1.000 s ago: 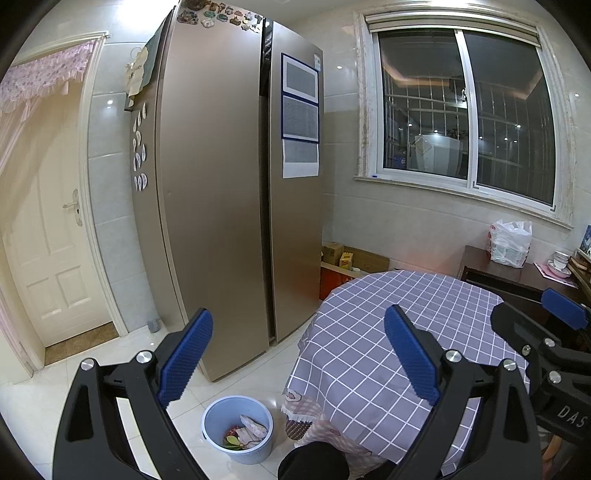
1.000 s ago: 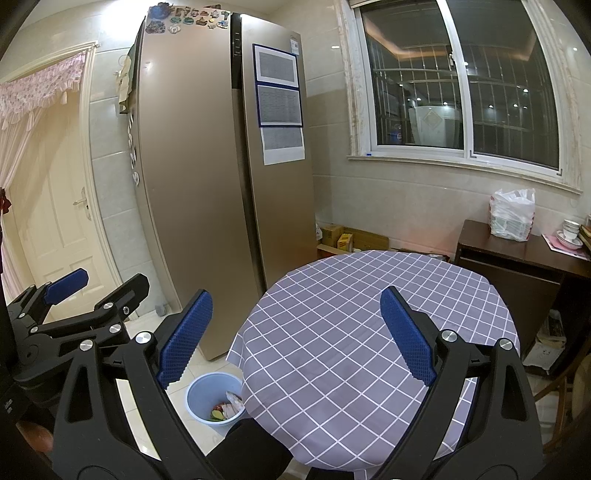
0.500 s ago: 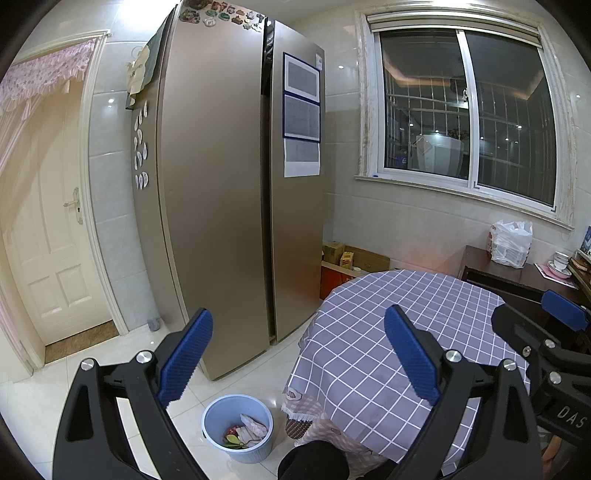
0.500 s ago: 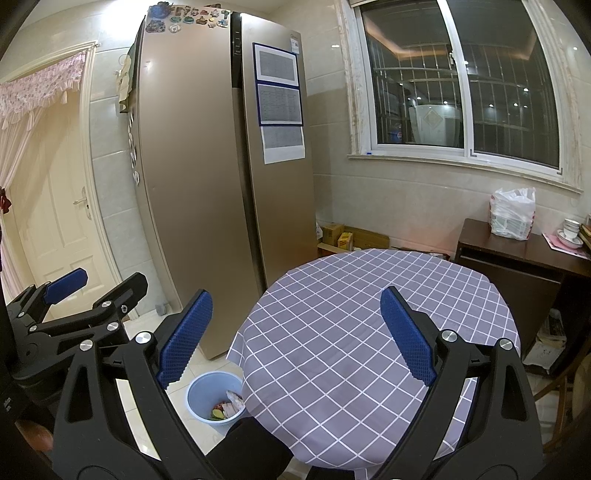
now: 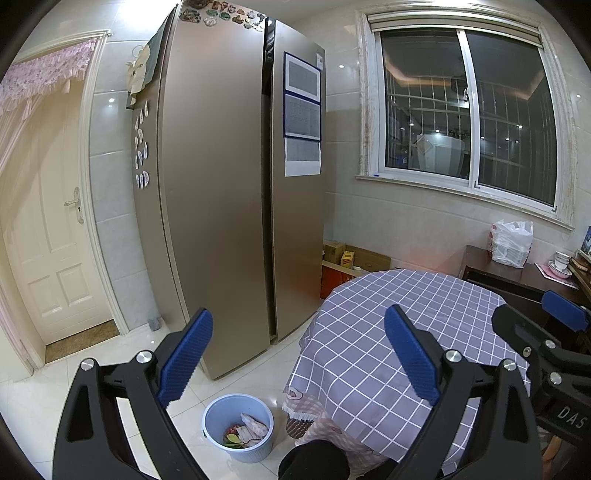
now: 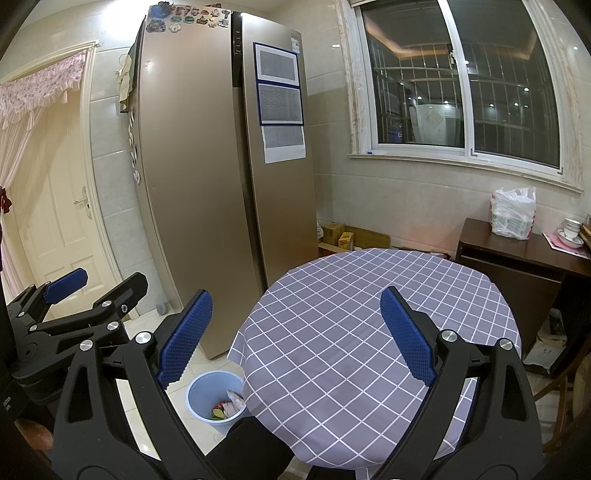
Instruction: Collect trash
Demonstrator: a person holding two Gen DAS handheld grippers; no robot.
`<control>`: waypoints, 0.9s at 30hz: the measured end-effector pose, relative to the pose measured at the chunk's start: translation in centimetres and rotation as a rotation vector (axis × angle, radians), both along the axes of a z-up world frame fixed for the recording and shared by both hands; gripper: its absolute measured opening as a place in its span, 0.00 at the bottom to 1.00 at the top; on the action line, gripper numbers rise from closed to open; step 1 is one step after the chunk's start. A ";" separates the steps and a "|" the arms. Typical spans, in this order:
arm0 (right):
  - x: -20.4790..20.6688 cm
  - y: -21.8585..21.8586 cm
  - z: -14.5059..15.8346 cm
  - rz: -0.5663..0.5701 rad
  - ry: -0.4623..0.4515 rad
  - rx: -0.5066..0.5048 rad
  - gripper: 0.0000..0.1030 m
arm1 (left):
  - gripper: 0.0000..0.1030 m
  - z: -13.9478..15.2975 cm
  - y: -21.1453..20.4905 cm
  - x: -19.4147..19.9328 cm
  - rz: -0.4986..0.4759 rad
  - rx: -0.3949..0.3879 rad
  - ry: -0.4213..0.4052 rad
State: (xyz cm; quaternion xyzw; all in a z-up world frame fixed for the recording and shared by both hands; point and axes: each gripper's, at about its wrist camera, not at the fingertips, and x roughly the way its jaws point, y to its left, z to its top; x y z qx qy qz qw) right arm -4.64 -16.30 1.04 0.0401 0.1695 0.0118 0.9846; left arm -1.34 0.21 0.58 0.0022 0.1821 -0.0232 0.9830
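Here, both grippers [image 5: 298,354] [image 6: 296,336] gaping, empty; bin [image 5: 221,413] unblocked only from left wrist, table-clipped [image 6: 332,332] from right.

Open left gripper [image 5: 297,356], blue bin [image 5: 238,427] holding trash, checked table [image 5: 406,332]

Tall bronze two-door fridge [image 5: 236,206] stood against the tiled wall, magnets [image 5: 221,16] along its top edge, printed sheets [image 5: 302,114] on the right door. White panelled door [image 5: 48,236] to its left, under a pink frilled curtain [image 5: 44,74]. Barred window [image 5: 469,110] was dark outside. Round table wore a lilac checked cloth [image 6: 369,325]. Cardboard boxes [image 6: 351,236] sat on the floor between fridge and table. Dark wooden cabinet [image 6: 524,266] carried a white plastic bag [image 6: 513,212] and stacked cups [image 6: 571,229].
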 end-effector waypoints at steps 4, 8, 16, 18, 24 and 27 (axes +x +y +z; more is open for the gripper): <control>0.0 -0.1 0.0 -0.001 0.000 0.001 0.88 | 0.90 0.0 0.0 0.0 0.001 0.000 -0.001; 0.0 0.0 -0.1 0.000 0.000 0.001 0.88 | 0.90 0.0 0.0 0.0 0.001 0.001 -0.001; 0.0 0.2 -0.3 0.000 0.006 0.002 0.88 | 0.90 -0.5 0.0 0.4 0.001 0.009 0.013; 0.0 0.0 -0.5 0.000 0.008 0.004 0.88 | 0.90 -0.7 -0.1 0.7 0.002 0.013 0.020; 1.1 -0.8 -1.9 -0.009 0.041 0.015 0.88 | 0.90 -2.4 -0.7 2.7 0.001 0.030 0.079; 2.3 -1.6 -3.1 -0.016 0.073 0.016 0.88 | 0.90 -3.7 -1.7 4.1 -0.005 0.048 0.117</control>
